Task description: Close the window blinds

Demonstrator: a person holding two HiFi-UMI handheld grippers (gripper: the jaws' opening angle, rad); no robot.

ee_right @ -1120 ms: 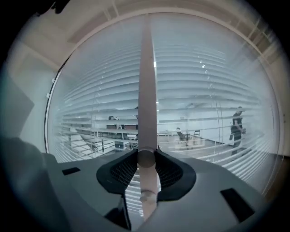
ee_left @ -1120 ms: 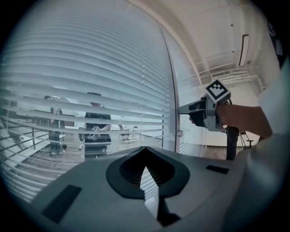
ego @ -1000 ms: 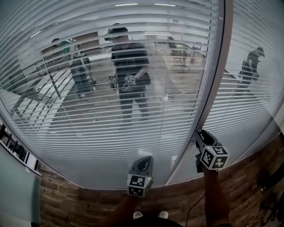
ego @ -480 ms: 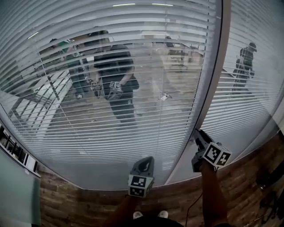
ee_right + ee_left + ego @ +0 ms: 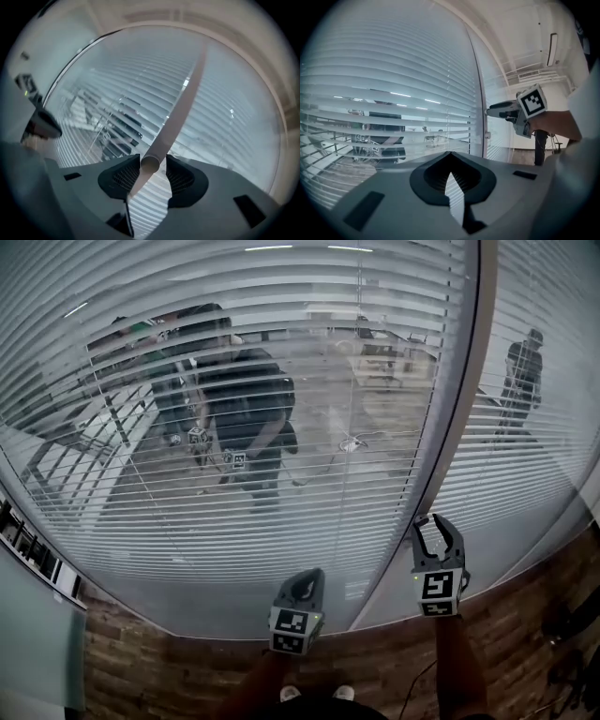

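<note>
- Blinds (image 5: 234,484) hung across the far glass, slats only part tilted, with the room beyond showing through the gaps; judged not yet closed.
- Wand (image 5: 177,112) hanging in front of the slats, right of centre, its open lower end sitting between the pads of the right gripper (image 5: 153,161).
- Probably placed there because twisting the wand is what tilts the slats.
- Right jaws opening and apart round the wand end, with a sliver of gap on the right side, so apparently not pressing.
- Read as a let-go, perhaps to take a fresh hold for another twist, since one turn of the wrist rarely shuts slats fully.
- Held upright along the wand's line, which would keep the rod centred for the next bite.
- Left gripper (image 5: 300,585) kept low and near, left of the other, jaws together on nothing.
- Likely parked clear, the wand being work for one tool only.
- Aimed at the slats; contact with them not possible to judge.
</note>
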